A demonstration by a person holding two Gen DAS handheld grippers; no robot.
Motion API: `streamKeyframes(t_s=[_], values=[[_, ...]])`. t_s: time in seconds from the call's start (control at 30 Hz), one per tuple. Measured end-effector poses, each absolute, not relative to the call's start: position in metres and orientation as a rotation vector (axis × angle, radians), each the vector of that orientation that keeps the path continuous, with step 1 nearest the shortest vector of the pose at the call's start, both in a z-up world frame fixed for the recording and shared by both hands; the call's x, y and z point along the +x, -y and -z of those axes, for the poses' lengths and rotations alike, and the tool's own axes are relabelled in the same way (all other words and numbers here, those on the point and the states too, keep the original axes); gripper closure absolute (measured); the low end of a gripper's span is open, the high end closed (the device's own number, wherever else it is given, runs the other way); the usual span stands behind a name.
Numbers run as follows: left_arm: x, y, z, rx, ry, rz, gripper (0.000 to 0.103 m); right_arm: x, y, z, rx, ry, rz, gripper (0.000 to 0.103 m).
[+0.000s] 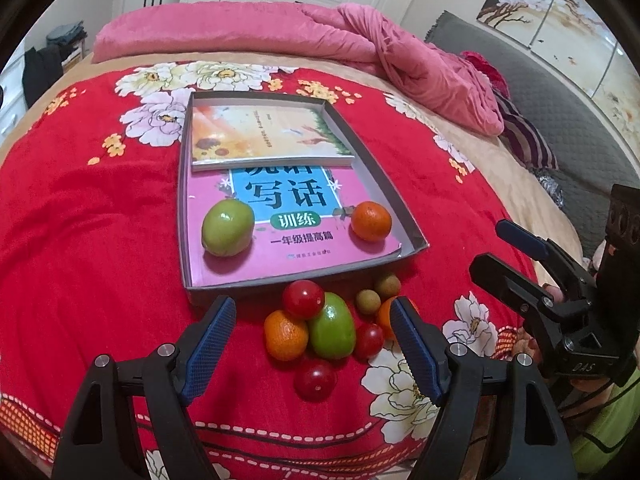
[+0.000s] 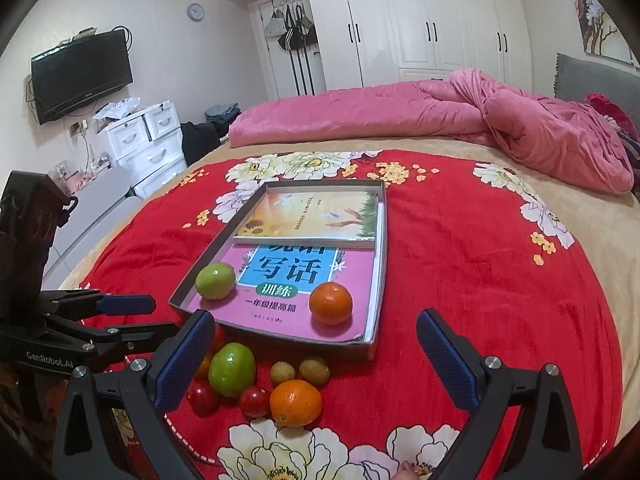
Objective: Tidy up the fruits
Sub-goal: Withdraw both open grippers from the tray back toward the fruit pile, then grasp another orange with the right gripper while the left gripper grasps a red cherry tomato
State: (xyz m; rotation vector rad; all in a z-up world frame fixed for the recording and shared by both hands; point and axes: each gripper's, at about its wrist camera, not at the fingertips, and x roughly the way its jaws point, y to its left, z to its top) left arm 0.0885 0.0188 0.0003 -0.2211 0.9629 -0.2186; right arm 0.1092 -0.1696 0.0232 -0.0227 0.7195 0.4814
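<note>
On the red flowered blanket (image 1: pixel 100 208) lies a shallow box (image 1: pixel 404 216) holding a pink book (image 1: pixel 320 246) printed "写话 训练", with a green fruit (image 1: pixel 228 227) and an orange (image 1: pixel 371 221) on it. More fruits (image 1: pixel 320 330) sit in a cluster just before the box. The left gripper (image 1: pixel 312 344) and the right gripper (image 2: pixel 316 360), marked "GenRobot.AI" and "DAS", both stand wide and hold nothing.

I'm seeing a green fruit (image 1: pixel 228 228) and orange (image 1: pixel 371 221) sitting inside the tray (image 1: pixel 184 184); a mixed fruit cluster (image 1: pixel 330 330) is lying just before it.

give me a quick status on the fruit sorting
Left tool open, right tool open, both empty. Green fruit and orange in tray; fruit pile outside. Nothing blocking.
</note>
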Motion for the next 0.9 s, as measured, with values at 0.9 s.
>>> streamKeyframes(t_s=[0.9], values=[[0.09,-0.011,0.012,-0.201,-1.012,0.237,0.022,0.094,0.163,0.001,-0.053,-0.849,-0.471,0.001]])
